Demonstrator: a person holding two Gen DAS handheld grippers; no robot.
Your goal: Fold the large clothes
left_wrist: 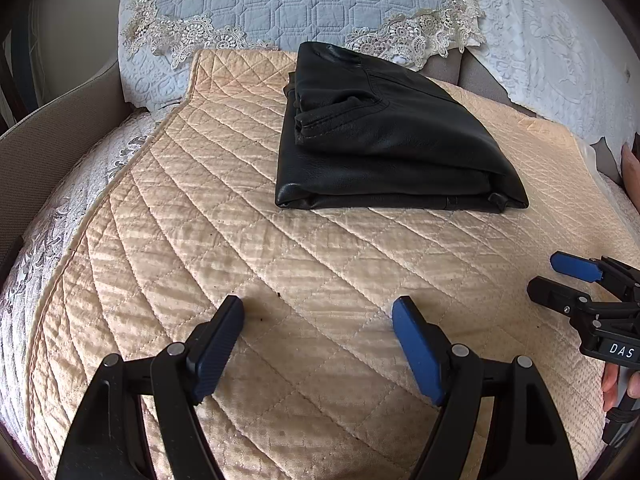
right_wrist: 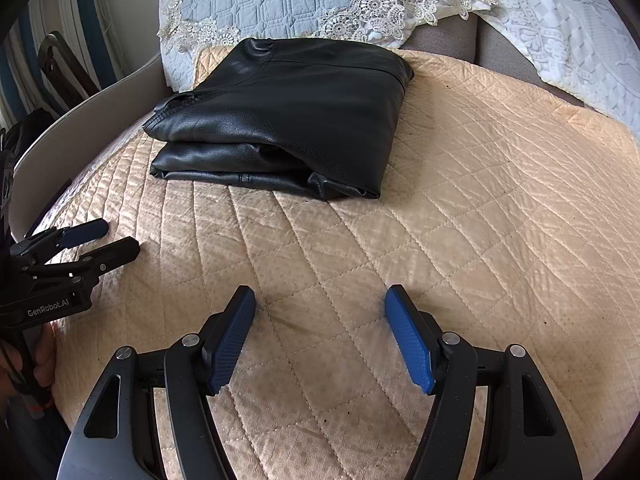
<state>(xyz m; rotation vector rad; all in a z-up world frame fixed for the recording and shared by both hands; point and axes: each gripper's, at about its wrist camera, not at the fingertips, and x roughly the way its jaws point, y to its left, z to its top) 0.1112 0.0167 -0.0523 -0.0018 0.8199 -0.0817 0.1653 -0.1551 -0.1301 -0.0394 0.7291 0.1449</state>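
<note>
A black leather garment [left_wrist: 384, 136] lies folded into a thick rectangular stack at the far side of a beige quilted cushion [left_wrist: 224, 240]. It also shows in the right wrist view [right_wrist: 288, 120], far and left of centre. My left gripper [left_wrist: 318, 308] is open and empty, well short of the garment, low over the cushion. My right gripper [right_wrist: 320, 296] is open and empty, also short of the garment. Each gripper appears in the other's view: the right gripper [left_wrist: 560, 276] at the right edge, the left gripper [right_wrist: 116, 236] at the left edge.
A light blue quilted pillow with a lace border [left_wrist: 296, 0] leans behind the cushion. A white embossed cover [left_wrist: 560, 60] lies at the back right. A grey padded armrest [left_wrist: 52, 136] runs along the left. Dark furniture [right_wrist: 64, 68] stands beyond it.
</note>
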